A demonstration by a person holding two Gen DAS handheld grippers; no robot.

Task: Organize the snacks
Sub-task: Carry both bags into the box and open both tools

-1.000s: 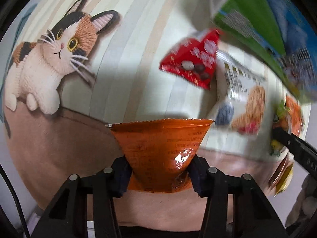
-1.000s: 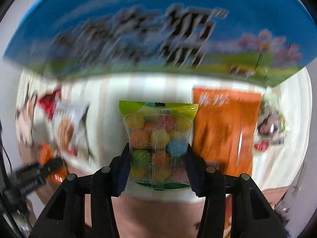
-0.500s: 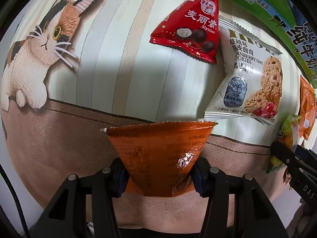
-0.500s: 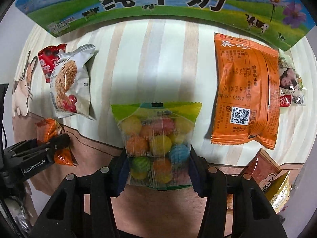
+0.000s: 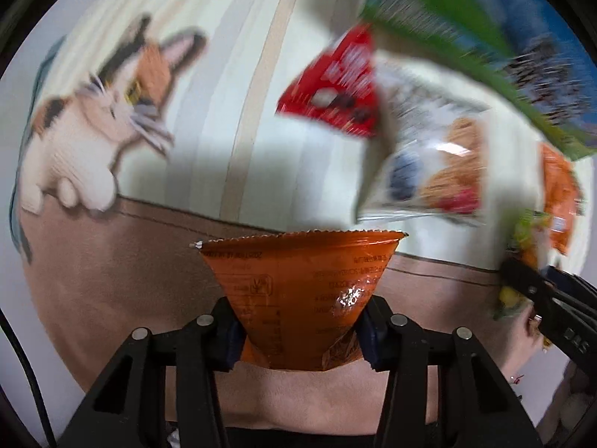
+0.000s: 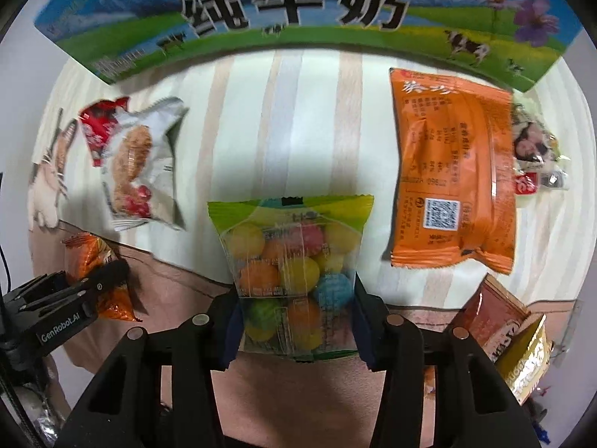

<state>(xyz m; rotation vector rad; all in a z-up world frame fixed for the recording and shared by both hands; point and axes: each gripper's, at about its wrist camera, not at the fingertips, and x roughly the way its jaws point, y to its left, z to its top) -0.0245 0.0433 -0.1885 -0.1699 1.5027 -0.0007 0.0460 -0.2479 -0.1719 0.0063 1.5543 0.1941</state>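
Note:
My left gripper [image 5: 300, 330] is shut on a small orange snack packet [image 5: 298, 291] and holds it above the brown band of the cat-print cloth. My right gripper [image 6: 296, 321] is shut on a clear bag of coloured candy balls [image 6: 294, 272] with a green top. On the striped cloth lie a red triangular packet [image 5: 335, 86], a white oat cookie packet [image 6: 143, 164], and a large orange packet [image 6: 453, 183]. The left gripper and its orange packet show at the left of the right wrist view [image 6: 93, 261]. The right gripper shows at the right edge of the left wrist view [image 5: 522, 276].
A blue and green milk carton box [image 6: 298, 11] lies along the far edge. A small packet with a face print [image 6: 533, 142] sits at the right. Brown and gold packets [image 6: 511, 332] lie at the near right. A calico cat print [image 5: 97, 130] is on the cloth's left.
Both grippers keep their packets. The left view has swung and blurred, with the red and cookie packets now lower and closer. The right gripper has moved forward toward the milk box.

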